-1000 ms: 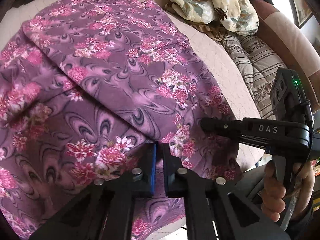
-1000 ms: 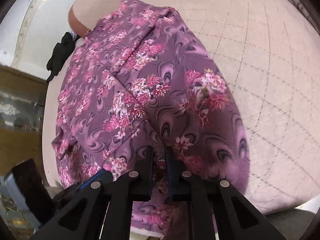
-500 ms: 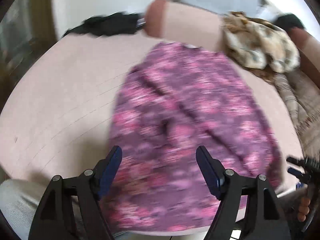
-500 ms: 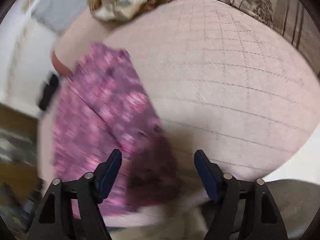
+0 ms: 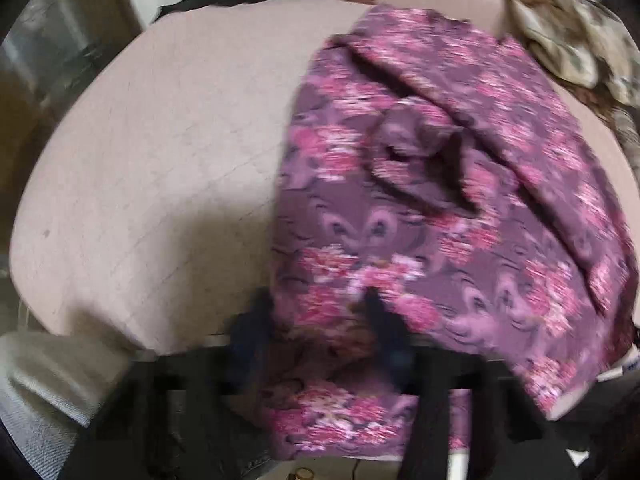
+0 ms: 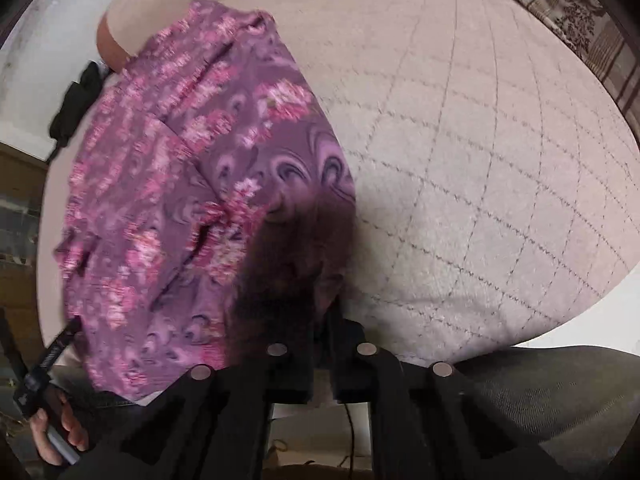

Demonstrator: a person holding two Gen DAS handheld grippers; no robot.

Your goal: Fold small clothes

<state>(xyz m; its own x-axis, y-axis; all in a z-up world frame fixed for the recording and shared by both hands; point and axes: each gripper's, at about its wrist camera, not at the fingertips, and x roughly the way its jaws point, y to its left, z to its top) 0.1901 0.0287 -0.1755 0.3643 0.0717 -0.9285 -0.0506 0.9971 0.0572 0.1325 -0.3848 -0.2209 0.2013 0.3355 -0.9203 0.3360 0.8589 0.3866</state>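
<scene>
Both grippers re-grip the floral garment [image 5: 420, 208] at its near hem; the left gripper [image 5: 316, 312] has just been closing around the edge. The right gripper [image 6: 322, 344] is clenched at the hem, cloth in it unclear; next, I judge, a fold away across the bed [image 6: 480, 160]

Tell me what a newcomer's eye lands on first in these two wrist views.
First, the purple floral garment, loosely folded with a rumpled flap on top, lying on the pale quilted cushion and hanging over its near edge. Next, the two black grippers at that near edge: the left gripper, its jaws just closing with cloth between them, and the right gripper, shut at the garment's near corner. A heap of patterned beige cloth sits behind.
</scene>
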